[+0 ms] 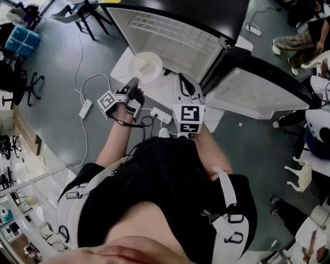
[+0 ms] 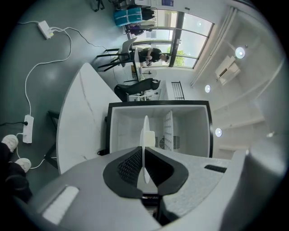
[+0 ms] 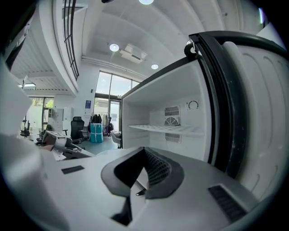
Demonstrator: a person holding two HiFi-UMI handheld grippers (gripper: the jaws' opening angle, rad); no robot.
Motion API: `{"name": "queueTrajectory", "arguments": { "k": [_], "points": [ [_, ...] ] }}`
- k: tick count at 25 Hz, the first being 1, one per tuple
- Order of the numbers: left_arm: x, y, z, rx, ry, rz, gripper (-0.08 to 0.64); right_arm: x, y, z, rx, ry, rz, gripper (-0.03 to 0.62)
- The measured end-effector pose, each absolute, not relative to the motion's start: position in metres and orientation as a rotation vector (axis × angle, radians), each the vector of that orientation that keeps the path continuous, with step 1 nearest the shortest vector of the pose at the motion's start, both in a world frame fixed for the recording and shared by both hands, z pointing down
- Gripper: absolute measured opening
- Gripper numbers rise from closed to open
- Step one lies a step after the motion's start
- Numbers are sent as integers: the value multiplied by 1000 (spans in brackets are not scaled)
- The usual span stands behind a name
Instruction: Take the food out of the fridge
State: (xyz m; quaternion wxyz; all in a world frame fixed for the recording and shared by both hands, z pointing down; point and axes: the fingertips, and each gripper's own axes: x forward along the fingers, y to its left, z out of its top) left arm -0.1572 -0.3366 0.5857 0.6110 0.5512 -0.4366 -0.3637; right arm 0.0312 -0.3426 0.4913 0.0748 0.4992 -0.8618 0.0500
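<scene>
The white fridge [image 1: 170, 36] stands open, its door [image 1: 258, 95] swung out to the right. My left gripper [image 1: 135, 83] is shut on the rim of a white plate [image 1: 145, 67], held up in front of the fridge opening. In the left gripper view the plate [image 2: 145, 149] shows edge-on between the pads, with a pale lump of food [image 2: 149, 137] on it and the bare fridge interior [image 2: 180, 126] behind. My right gripper [image 1: 182, 78] hovers by the fridge's front edge, jaws shut and nothing in them. Its view shows a wire shelf [image 3: 162, 128] with nothing on it and the black door seal [image 3: 216, 90].
Power strips and white cables lie on the grey floor at left [image 1: 84, 108] and below the grippers [image 1: 161, 116]. A white panel [image 2: 83, 122] stands beside the fridge. Office chairs [image 1: 82, 15] are at the far left; another person's legs [image 1: 289, 44] are at the right.
</scene>
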Motion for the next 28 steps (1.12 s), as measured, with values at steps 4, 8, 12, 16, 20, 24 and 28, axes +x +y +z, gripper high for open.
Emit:
{"name": "queueTrajectory", "arguments": {
  "k": [4, 8, 12, 16, 20, 24, 28],
  "points": [
    [-168, -312, 552, 1276, -1001, -869, 17, 19, -345, 479, 1503, -2658, 153, 8],
    [-174, -291, 518, 1306, -1018, -870, 17, 5, -347, 468, 1477, -2713, 170, 8],
    [-175, -271, 486, 1340, -1022, -869, 17, -4, -339, 456, 1452, -2737, 116, 8],
    [-173, -268, 477, 1356, -1025, -852, 17, -5, -335, 448, 1457, -2763, 87, 8],
    [-171, -269, 485, 1351, -1036, -842, 17, -2, -335, 442, 1459, -2774, 76, 8],
    [-163, -268, 492, 1343, -1025, -832, 17, 9, -333, 442, 1478, -2767, 96, 8],
    [-155, -269, 492, 1341, -1017, -828, 17, 16, -333, 442, 1486, -2758, 98, 8]
  ]
}}
